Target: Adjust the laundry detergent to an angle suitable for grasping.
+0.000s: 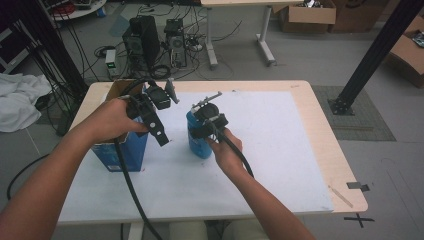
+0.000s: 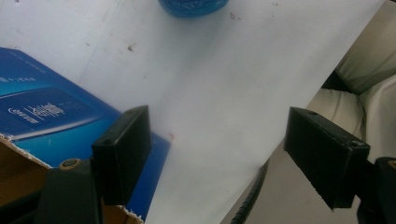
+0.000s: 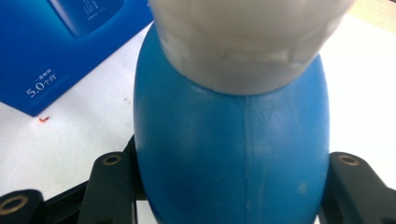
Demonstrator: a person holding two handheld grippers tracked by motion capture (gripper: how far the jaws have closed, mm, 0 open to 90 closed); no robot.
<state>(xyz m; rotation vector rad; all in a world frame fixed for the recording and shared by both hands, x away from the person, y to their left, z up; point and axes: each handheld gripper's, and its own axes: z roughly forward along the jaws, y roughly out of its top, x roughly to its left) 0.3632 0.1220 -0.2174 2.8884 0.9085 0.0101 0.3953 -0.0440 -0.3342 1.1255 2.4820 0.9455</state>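
On the white worktop (image 1: pixel 280 150), near its middle, a blue bottle (image 1: pixel 199 140) stands upright, and the right gripper (image 1: pixel 206 131) has closed its fingers (image 3: pixel 109 186) on the bottle's two flanks, low on the body, below the whitish cap (image 3: pixel 243 42). From the right gripper view the pads sit pressed against the plastic on either side, so the grip looks settled; taking it low on the wide part probably gives a steadier hold than the cap would, and keeps the top free. Just beside the bottle, on the person's left, stands an open blue carton (image 1: pixel 125 150) with a raw cardboard rim, likely the bottle's own packaging. The left gripper (image 1: pixel 161 131) hangs over the near corner of that carton, its fingers (image 2: pixel 123 149) spread wide with nothing between them, only bare worktop beyond; my guess is it waits there to steady the carton or to help with the bottle. Print on the carton reads "5.0" followed by small characters I cannot make out, and the left gripper view shows a dark panel with white lettering too blurred to read. No brand name is legible on the bottle itself.
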